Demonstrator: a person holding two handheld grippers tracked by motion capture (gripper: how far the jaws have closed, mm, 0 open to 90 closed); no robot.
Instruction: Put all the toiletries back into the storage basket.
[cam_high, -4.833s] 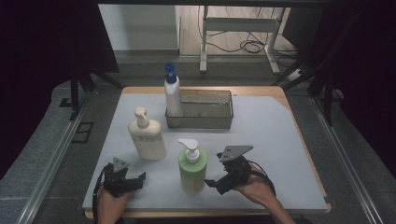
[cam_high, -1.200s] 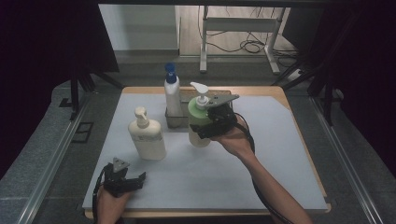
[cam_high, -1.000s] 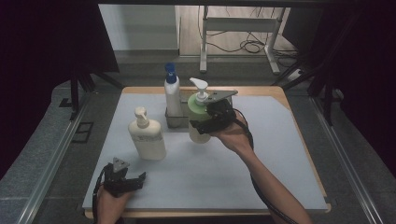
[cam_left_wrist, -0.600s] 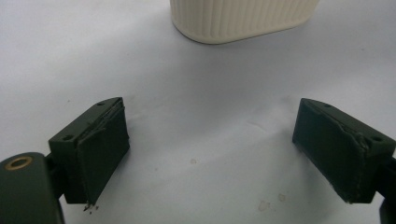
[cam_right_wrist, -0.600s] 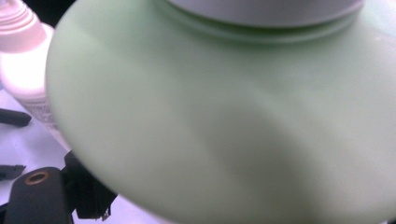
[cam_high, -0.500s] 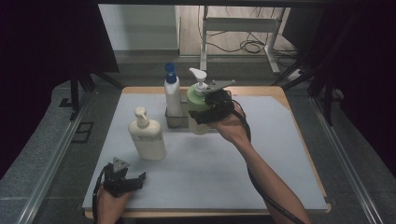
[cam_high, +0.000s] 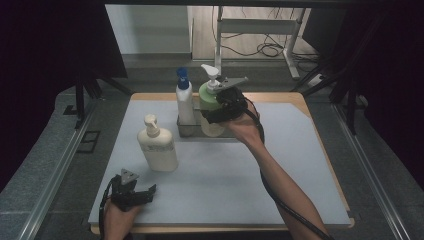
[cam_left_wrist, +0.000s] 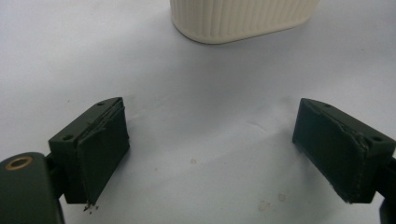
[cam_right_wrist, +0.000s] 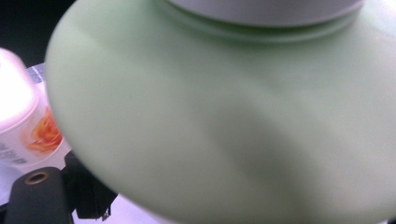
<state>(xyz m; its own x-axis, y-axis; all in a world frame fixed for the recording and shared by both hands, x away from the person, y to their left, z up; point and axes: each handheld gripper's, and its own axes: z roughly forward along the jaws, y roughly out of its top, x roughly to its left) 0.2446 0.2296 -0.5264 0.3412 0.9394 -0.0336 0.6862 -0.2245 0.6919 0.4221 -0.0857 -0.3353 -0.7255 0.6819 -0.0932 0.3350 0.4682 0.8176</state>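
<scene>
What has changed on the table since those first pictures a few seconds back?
The right hand-held gripper took hold of the green pump bottle that stood at the near edge and carried it away from the person to the wire basket, beside the blue-capped bottle. It holds the bottle at the basket. The cream bottle and the left hand-held gripper, open and empty, kept their places.

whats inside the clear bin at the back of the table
The clear bin holds the blue-capped bottle, standing upright at its left end. The green pump bottle, gripped by the right gripper, covers the rest, so whether its base is already inside cannot be seen.
</scene>
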